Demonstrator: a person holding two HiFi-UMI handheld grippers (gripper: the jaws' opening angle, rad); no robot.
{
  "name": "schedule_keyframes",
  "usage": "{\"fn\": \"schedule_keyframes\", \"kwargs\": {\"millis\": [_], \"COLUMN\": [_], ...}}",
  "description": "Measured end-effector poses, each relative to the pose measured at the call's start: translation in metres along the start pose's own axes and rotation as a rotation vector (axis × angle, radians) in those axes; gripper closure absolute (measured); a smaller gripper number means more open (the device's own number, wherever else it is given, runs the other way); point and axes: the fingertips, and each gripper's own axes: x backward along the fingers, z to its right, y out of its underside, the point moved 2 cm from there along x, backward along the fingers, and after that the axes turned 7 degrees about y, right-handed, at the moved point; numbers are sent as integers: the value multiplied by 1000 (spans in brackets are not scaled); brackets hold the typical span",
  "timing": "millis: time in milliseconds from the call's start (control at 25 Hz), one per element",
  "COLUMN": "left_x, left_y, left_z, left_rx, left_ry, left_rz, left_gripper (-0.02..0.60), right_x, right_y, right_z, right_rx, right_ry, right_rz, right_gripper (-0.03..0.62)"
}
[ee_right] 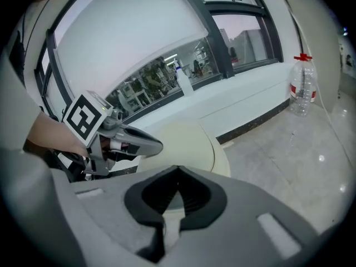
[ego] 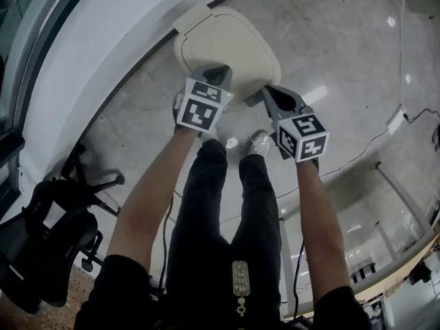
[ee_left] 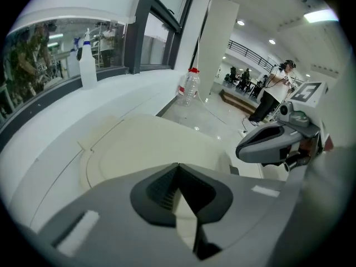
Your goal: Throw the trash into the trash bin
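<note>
**Cream trash bin shut, grippers empty**

We count one bin, two grippers, one water bottle and one spray bottle. The bin stands against the white wall, its long axis running from its wall-side hinge toward our feet. Our left gripper and right gripper hover over it, both clenched on nothing.

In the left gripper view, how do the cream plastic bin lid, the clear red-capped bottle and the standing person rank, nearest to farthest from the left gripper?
1. Cream plastic bin lid, just ahead, low in the view.
2. Clear red-capped bottle, beyond the lid, near the centre.
3. Standing person, far back at the right.
</note>
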Motion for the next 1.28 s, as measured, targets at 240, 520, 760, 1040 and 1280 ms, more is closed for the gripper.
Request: {"fn": "schedule_keyframes", "kwargs": {"millis": [240, 520, 760, 1040, 1280], "left_x": [-3, -6, 3, 54, 128], "left_y": [0, 2, -6, -55, -84], "left_z": [0, -2, 7, 52, 113], "left_rx": [3, 6, -9, 1, 23], "left_ry": [0, -16, -19, -17, -22], "left_rz": [4, -19, -26, 86, 151], "left_gripper": [580, 580, 580, 580, 580], "right_x": [-23, -29, -13, 62, 146], "right_y": [14, 17, 2, -49, -84], "right_z": [4, 4, 0, -18, -53], "right_rx": [23, 57, 46, 132, 178], "right_ry": [20, 20, 2, -72, -143], "right_rz": [-96, -148, -95, 37, 91], "right_gripper": [592, 592, 592, 592, 592]}}
